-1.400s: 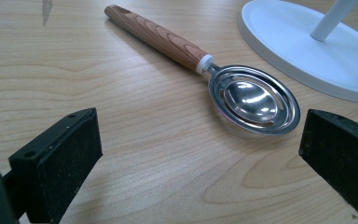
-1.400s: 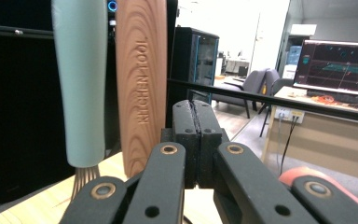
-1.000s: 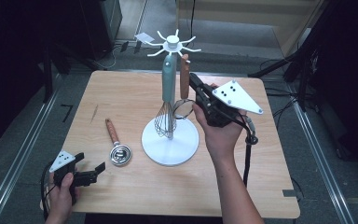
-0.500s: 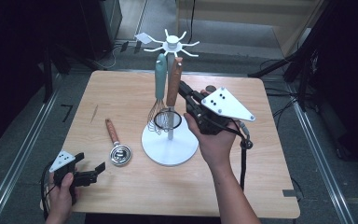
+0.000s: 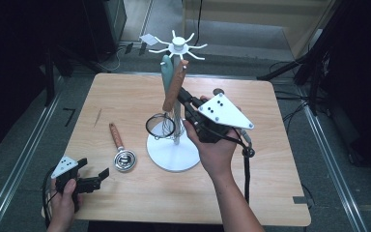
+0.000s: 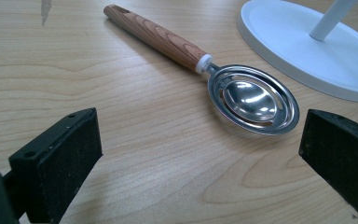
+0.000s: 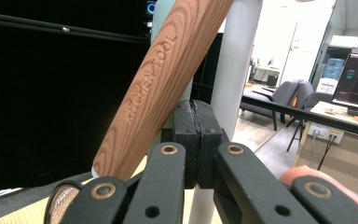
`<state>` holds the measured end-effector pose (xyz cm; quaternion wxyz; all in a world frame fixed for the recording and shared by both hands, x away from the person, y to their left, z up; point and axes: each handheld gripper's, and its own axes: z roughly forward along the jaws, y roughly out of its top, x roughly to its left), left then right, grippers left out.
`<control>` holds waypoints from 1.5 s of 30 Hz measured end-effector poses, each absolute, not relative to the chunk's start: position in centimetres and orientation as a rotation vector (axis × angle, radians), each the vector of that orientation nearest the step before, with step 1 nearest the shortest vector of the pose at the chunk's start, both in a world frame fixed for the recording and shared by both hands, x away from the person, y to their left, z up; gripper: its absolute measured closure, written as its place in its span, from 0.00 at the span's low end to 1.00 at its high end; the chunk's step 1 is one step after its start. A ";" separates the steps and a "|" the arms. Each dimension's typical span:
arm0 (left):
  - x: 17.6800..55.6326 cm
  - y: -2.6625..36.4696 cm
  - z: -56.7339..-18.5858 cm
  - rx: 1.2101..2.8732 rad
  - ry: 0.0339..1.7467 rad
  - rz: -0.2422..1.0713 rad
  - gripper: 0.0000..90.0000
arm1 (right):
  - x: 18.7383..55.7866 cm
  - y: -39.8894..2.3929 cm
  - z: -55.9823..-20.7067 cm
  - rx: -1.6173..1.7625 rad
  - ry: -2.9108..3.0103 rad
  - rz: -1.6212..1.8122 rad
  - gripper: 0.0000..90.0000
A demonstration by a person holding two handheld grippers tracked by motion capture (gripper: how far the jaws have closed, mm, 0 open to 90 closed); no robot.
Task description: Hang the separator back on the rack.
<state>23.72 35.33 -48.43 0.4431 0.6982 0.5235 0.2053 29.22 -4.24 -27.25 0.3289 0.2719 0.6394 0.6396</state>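
Right gripper view: wooden handle just left of closed right claw.

"KITCHEN TOOL" on wooden handle

High view overlooks the table; gripper views sit close, apparently sharing the stand.

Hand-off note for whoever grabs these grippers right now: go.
Left gripper: open, holding nothing, low at the near left corner of the table.
Right gripper: shut on nothing, pads beside the wood-handled strainer.
Strainer hangs tilted from the white stand, next to a teal-handled whisk.
Left, likely: the wood-handled slotted spoon lies on the table, not hung; the left gripper faces it.
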 end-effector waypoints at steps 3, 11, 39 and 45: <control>23.7 35.3 -48.4 1.732 1.298 0.508 0.00 | 29.4 -4.4 -27.4 0.724 1.668 1.676 1.00; 23.7 35.3 -48.4 1.732 1.298 0.510 0.00 | 29.4 -4.8 -26.5 0.739 1.630 1.686 1.00; 23.8 35.0 -48.4 1.740 1.331 0.546 0.05 | 28.6 -9.4 -31.7 0.875 1.671 1.608 0.83; 23.8 35.2 -48.4 1.727 1.335 0.537 0.05 | 28.2 -10.3 -34.2 0.903 1.731 1.574 0.73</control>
